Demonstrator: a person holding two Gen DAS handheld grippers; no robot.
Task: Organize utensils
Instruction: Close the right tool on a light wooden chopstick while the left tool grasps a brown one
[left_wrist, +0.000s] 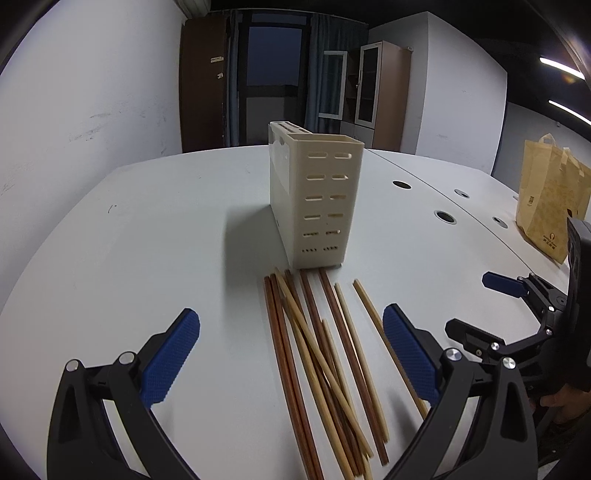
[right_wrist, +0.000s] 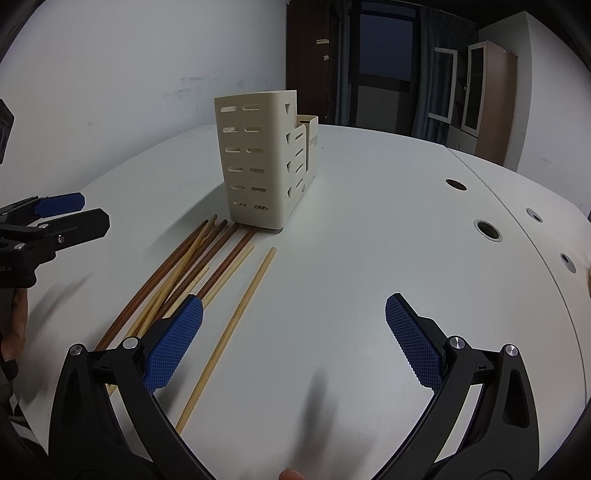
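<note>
Both wrist views look low and forward across the white surface (left_wrist: 147, 229); they share the cream slotted plastic holder (left_wrist: 325, 199) and wooden chopsticks (left_wrist: 325, 354).

A white wall (left_wrist: 92, 103) with grey scuff marks stood behind a large pale table (left_wrist: 147, 236). The table had round cable holes (left_wrist: 402, 184) and a seam along its right part. At the back, a dark window (left_wrist: 271, 62) showed night outside, flanked by a brown door (left_wrist: 201, 85) and grey curtains (left_wrist: 321, 62). A wooden cabinet (left_wrist: 384, 92) with glass doors stood to the right. Strip lights (left_wrist: 561, 68) glowed on the dark ceiling.
</note>
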